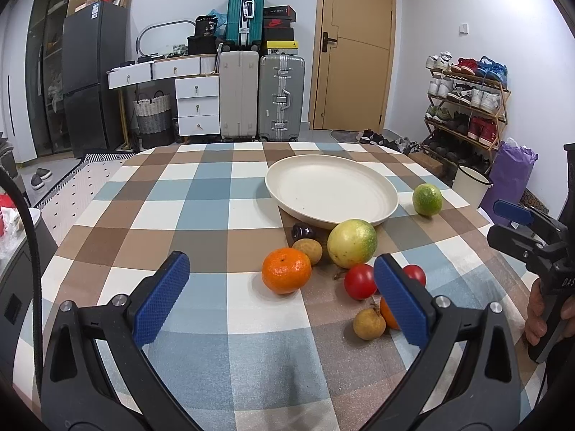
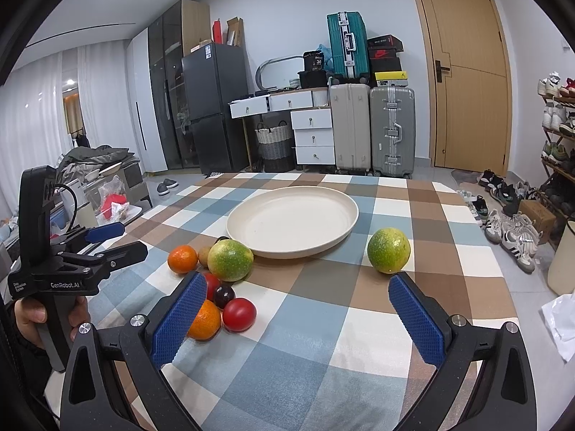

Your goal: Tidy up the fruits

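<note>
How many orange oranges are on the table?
2. One orange sits at the left of the fruit pile; the other orange lies nearer, partly hidden behind a gripper finger. More could be hidden.

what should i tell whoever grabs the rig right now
Left gripper: open, empty, low over the cloth facing the fruit cluster.
Right gripper: open, empty, nearer the lone green fruit.
Plate: empty, mid-table.
Cluster beside the plate's near rim: mandarin, yellow-green fruit, red tomatoes, brown longans, a dark plum, a second orange.
Done: nothing on the plate yet.
Left: all fruit.
</note>
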Motion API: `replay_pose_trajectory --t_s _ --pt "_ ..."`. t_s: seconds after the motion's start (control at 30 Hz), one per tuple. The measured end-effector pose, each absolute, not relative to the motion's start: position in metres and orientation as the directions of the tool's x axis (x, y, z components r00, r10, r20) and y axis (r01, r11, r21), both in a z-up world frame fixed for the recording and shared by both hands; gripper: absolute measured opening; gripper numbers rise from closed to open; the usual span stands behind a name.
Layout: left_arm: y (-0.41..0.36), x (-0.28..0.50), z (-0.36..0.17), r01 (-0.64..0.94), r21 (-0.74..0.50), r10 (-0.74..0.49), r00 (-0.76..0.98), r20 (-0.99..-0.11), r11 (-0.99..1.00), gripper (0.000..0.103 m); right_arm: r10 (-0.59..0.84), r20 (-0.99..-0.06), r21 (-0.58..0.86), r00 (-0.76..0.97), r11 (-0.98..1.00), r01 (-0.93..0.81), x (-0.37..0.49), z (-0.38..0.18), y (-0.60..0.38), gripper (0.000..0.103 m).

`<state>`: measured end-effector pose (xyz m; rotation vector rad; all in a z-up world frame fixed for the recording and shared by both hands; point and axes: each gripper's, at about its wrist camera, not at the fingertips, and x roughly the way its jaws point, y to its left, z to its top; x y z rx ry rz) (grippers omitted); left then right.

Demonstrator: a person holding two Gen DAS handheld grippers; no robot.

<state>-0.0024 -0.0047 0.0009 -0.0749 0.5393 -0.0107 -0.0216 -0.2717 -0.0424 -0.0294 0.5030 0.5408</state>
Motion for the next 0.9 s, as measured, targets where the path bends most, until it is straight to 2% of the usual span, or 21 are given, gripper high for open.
replay_pose_trajectory --t_s 0.5,0.9 --pt "-0.004 -0.001 -0.001 -0.005 -0.08 -0.037 0.853 -0.521 0.997 0.102 0.436 -0.523 0.152 0.733 0.893 -0.423 -0.005 -0.046 -0.281 0.103" --pt "0.015 0.02 -0.009 -0.04 -0.147 -0.054 0.813 -0.58 0.988 0.102 0.355 -0.616 0.129 0.704 0.926 -0.354 0.033 -0.043 -0.288 0.103"
